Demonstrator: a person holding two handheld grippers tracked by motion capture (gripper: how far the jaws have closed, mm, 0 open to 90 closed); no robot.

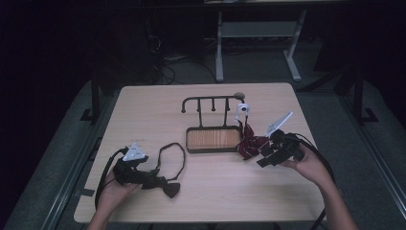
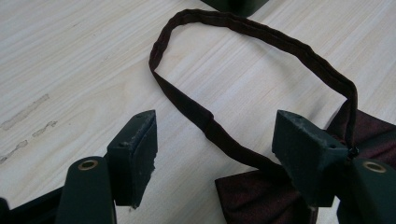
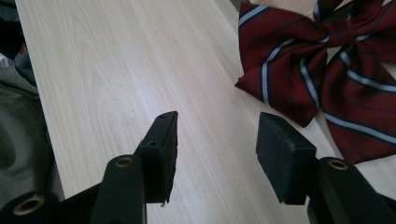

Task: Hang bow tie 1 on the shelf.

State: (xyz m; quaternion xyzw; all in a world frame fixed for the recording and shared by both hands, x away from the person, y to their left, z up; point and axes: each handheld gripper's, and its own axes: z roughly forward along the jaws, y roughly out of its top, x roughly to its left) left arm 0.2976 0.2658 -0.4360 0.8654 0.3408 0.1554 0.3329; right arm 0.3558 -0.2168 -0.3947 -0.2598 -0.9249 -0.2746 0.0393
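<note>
A: Left gripper (image 1: 143,173) low at the near left of the worktop (image 1: 143,110). Its fingers (image 2: 135,154) stand wide apart, nothing pinched. The dark bow tie (image 1: 167,186) lies flat on the wood right there; in the left gripper view its neck strap (image 2: 210,126) runs between the two pads, and the bow's cloth sits under the right-hand one.

B: Touching?

A: Cannot tell. The strap loops away across the wood and comes back to the bow.

B: Right side?

A: Right gripper (image 1: 264,161) at the right of the worktop, fingers (image 3: 161,154) apart, bare wood between them. The striped red bow tie (image 1: 250,144) lies just beside it, against the right end of the tray stand (image 1: 213,139). In the right gripper view that bow (image 3: 303,70) sits ahead and to the right of the pads, clear of them.

B: The stand?

A: Wooden tray base, dark rail with hooks (image 1: 210,99) above it, mid-worktop.
</note>
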